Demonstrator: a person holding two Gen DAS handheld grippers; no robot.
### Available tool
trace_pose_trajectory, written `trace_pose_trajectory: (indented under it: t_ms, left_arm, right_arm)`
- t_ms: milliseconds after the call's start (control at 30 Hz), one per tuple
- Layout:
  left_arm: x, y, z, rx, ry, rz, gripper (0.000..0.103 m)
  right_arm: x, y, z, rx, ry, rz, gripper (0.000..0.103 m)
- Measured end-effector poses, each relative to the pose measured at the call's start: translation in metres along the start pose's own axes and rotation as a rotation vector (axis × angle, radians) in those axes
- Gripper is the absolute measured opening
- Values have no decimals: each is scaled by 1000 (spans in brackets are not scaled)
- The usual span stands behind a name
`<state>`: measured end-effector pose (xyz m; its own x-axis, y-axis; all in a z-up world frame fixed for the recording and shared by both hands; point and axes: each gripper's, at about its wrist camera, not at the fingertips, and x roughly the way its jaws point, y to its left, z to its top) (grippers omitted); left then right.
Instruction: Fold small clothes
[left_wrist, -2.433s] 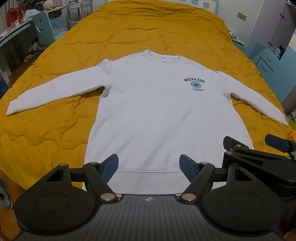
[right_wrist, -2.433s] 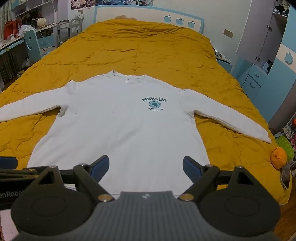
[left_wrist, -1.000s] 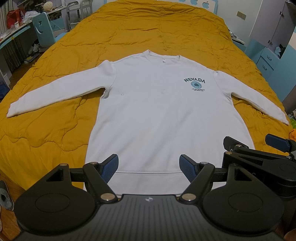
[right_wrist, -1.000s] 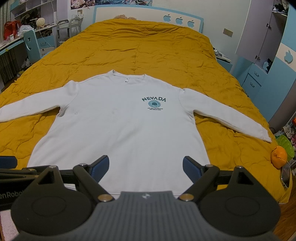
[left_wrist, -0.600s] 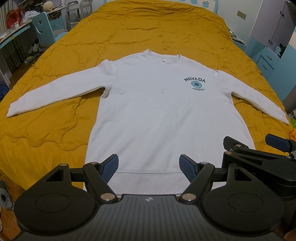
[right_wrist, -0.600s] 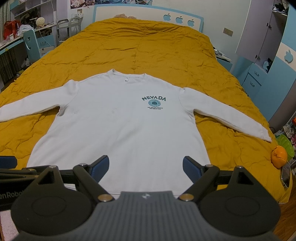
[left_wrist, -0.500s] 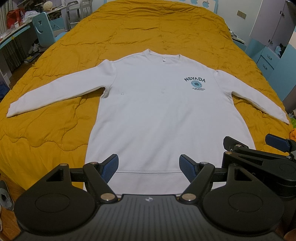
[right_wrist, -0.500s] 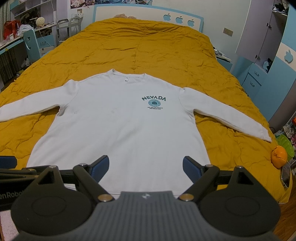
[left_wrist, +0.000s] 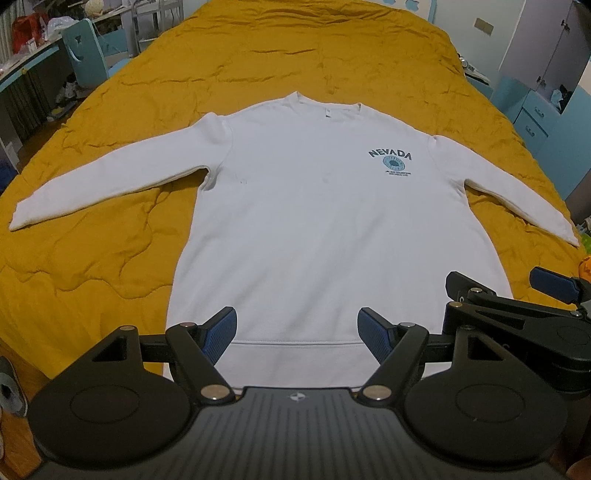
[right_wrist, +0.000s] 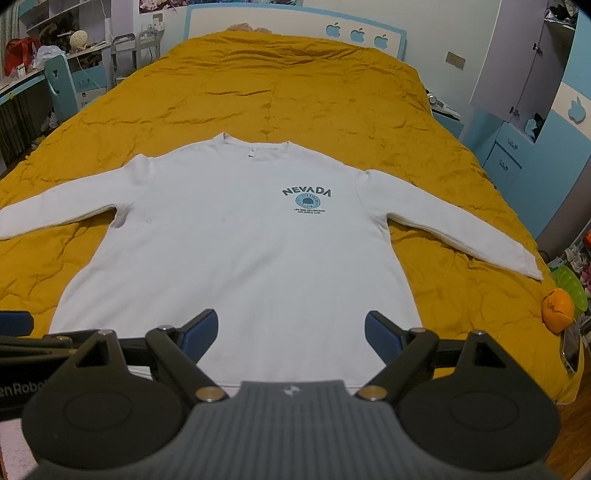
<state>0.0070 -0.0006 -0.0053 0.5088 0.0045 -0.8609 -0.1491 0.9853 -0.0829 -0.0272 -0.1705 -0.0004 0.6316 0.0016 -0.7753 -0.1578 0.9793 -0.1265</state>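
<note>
A white long-sleeved "NEVADA" sweatshirt (left_wrist: 332, 221) lies flat and face up on a mustard-yellow quilted bedspread (left_wrist: 92, 258), both sleeves spread wide and the hem nearest the cameras. The left tool (left_wrist: 297, 330) and right tool (right_wrist: 291, 330) hover side by side above the hem, each with its blue-padded fingers wide apart and holding nothing. An orange toy (right_wrist: 557, 310) sits at the bed's right edge.
</note>
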Motion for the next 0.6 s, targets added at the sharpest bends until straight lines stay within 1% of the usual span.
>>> trace_pose_trajectory:
  t_ms: [133, 233, 333, 433, 533, 600]
  left_arm:
    - [13, 9, 1, -27, 30, -57, 87]
    - [21, 22, 3, -68, 36, -110, 87]
    - [23, 43, 7, -133, 0, -141, 87]
    - [24, 71, 9, -200, -67, -164, 87]
    - [26, 111, 8, -291, -128, -193, 87]
    - [31, 138, 7, -351, -153, -215, 87]
  right_arm:
    - [10, 1, 0, -2, 15, 3, 82]
    - [19, 4, 3, -24, 13, 34, 82]
    - [29, 6, 8, -16, 2, 124, 83]
    - [40, 15, 15, -12, 2, 203, 83]
    - [51, 34, 21, -52, -7, 285, 83]
    - [55, 48, 25, -80, -65, 333, 83]
